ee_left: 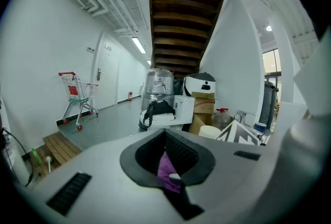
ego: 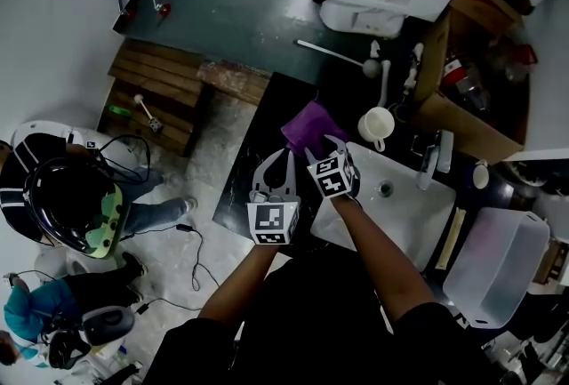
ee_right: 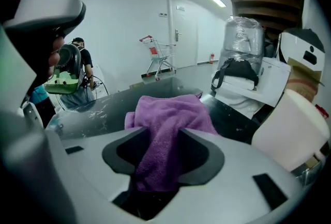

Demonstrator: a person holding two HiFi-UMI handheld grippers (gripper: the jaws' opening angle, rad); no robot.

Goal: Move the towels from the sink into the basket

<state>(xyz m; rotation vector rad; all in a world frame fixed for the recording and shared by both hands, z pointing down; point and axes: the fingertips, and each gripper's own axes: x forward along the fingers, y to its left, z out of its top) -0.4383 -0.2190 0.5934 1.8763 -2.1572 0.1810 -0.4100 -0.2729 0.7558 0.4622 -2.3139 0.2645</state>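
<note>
Well, the white rectangular sink (ego: pixel 418 216) looks bare of cloth and the pale plastic basket (ego: pixel 464 278) at four o'clock seems empty, so the carrying is left. The crumpled purple terry towel (ee_right: pixel 166 113) lies on the black counter (ego: pixel 256 156) at twelve o'clock, loose between the parted jaws of the right gripper (ee_right: pixel 164 136); the left gripper (ee_left: pixel 168 160) pinches a purple corner.
</note>
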